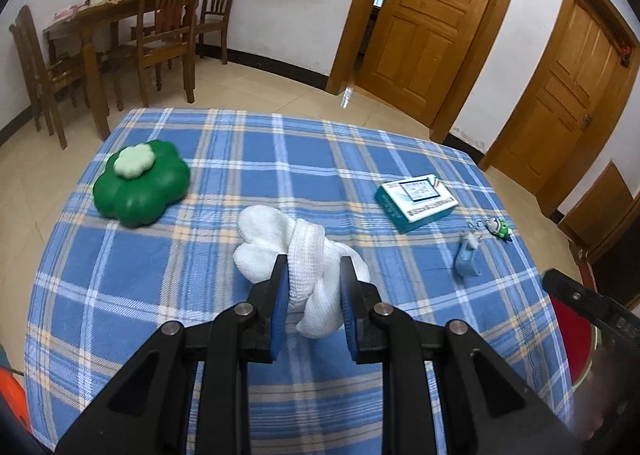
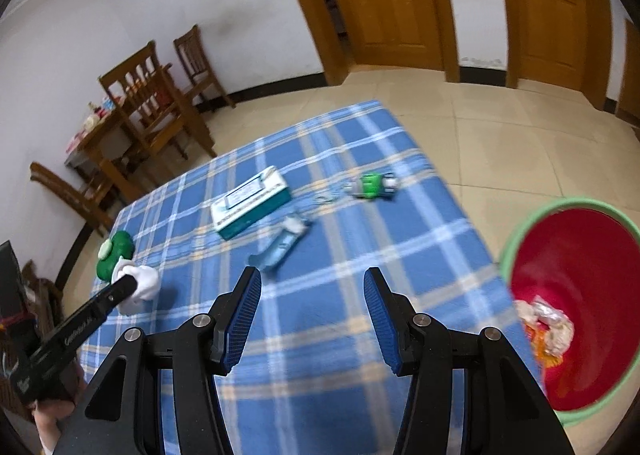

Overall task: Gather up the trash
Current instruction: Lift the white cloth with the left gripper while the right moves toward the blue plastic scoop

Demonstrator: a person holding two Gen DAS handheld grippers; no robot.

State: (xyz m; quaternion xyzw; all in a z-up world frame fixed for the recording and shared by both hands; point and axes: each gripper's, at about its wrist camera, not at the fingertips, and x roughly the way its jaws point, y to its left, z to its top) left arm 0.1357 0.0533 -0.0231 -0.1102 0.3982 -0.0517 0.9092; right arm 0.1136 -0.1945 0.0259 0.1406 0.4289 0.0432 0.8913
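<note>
1. A worktop covered by a blue plaid cloth with white and pale orange stripes fills the middle and lower part of both views.
2. In the left wrist view, the left gripper rises from the bottom centre, its blue-padded fingers closed narrowly around a knotted white waffle-weave cloth that lies on the worktop at frame centre.
3. A green flower-shaped container with a pale green lid sits on the worktop at middle left of that view.
4. A teal and white box lies at middle right, with a small light blue wrapper below and right of it and a small green toy figure near the worktop's right edge.
5. In the right wrist view, the right gripper comes up from the bottom centre with its fingers spread wide and nothing between them, above bare plaid.
6. The light blue wrapper lies just above the gripper's left finger, in the middle of the frame.
7. A red bin with a light green rim stands on the floor at the right edge of that view, beside the worktop, with crumpled wrappers inside.
8. The room has pale beige floor tiles, white walls with a dark baseboard, and wooden panel doors at upper right.
9. A wooden dining table with chairs stands at upper left in both views.
</note>
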